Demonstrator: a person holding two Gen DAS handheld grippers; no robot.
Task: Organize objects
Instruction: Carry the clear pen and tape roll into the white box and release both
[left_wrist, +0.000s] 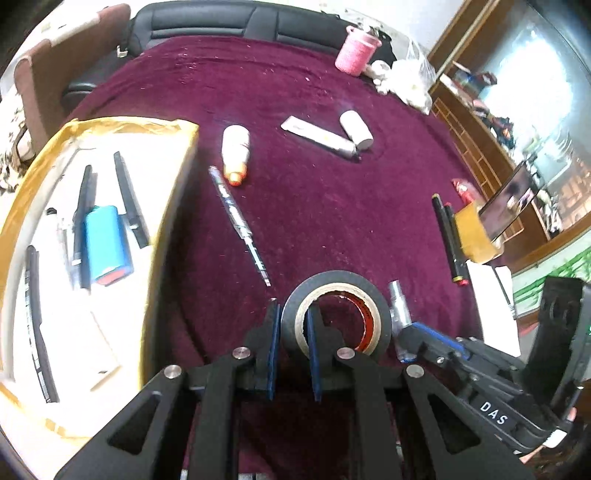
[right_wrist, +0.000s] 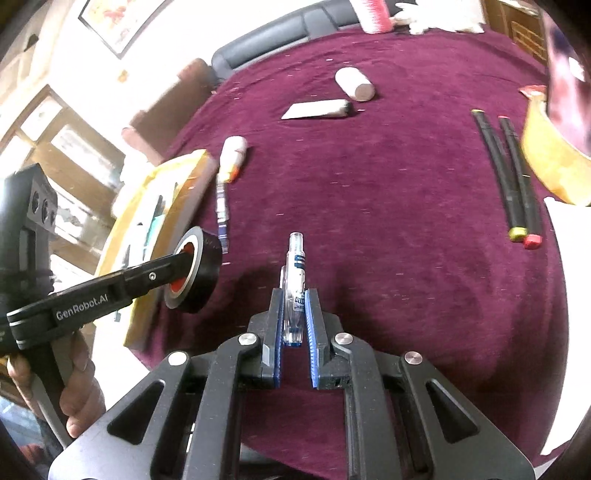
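Observation:
My left gripper (left_wrist: 293, 317) is shut on a black tape roll (left_wrist: 334, 314), one finger outside and one inside its ring; it also shows in the right wrist view (right_wrist: 195, 269), held beside the open cardboard box (left_wrist: 44, 177). My right gripper (right_wrist: 294, 299) is shut on a clear pen with a blue label (right_wrist: 297, 280), held above the maroon cloth. The box holds a blue case (left_wrist: 107, 243) and several dark pens. On the cloth lie a silver pen (left_wrist: 240, 221), a white bottle with an orange cap (left_wrist: 235, 151), a squeezed tube (left_wrist: 319, 136) and a white cylinder (left_wrist: 356, 129).
Two black markers (right_wrist: 513, 173) lie at the right beside a yellow tape roll (right_wrist: 546, 158) and white paper (right_wrist: 569, 258). A pink container (left_wrist: 356, 53) and white bags (left_wrist: 406, 83) sit at the far edge. A black seat (left_wrist: 221, 20) and wooden shelves (left_wrist: 491, 122) surround the table.

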